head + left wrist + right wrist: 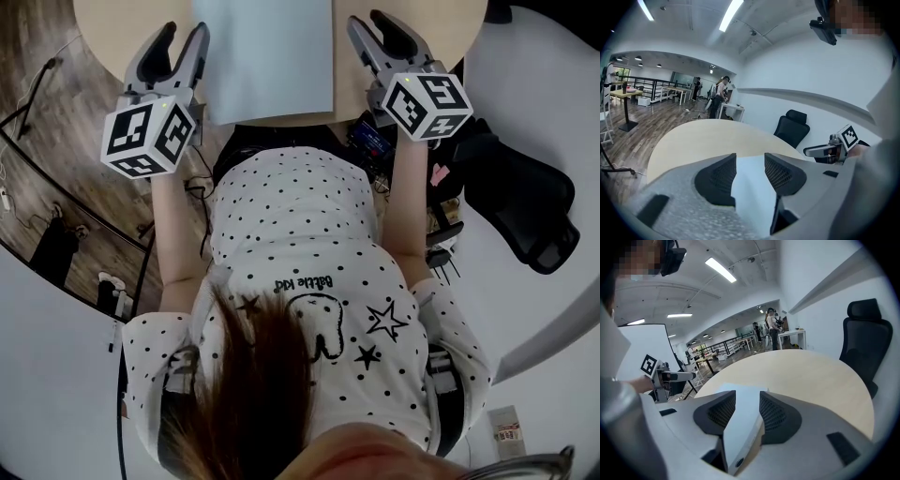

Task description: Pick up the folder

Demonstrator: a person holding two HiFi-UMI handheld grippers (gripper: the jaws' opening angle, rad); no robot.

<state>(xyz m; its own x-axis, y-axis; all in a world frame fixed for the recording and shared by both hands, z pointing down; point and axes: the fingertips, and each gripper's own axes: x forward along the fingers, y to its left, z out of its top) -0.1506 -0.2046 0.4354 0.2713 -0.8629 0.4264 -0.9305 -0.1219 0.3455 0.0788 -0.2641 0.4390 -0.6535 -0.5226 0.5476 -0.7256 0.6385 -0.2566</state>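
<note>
A pale blue folder (267, 56) lies flat on the round beige table (450, 28), its near edge at the table's front rim. My left gripper (184, 33) stands at the folder's left edge, jaws apart. My right gripper (366, 17) is just off its right edge, jaws also apart. In the left gripper view the folder (750, 187) shows in the gap between the open jaws of the left gripper (750, 164), and no pad presses on it. In the right gripper view a corner of the folder (740, 413) sits between the spread jaws of the right gripper (746, 401).
A black office chair (525, 206) stands at the right of the table, also visible as the chair (865, 343) in the right gripper view. Cables and stands (37, 112) lie on the wood floor at left. People (723, 91) stand far back in the room.
</note>
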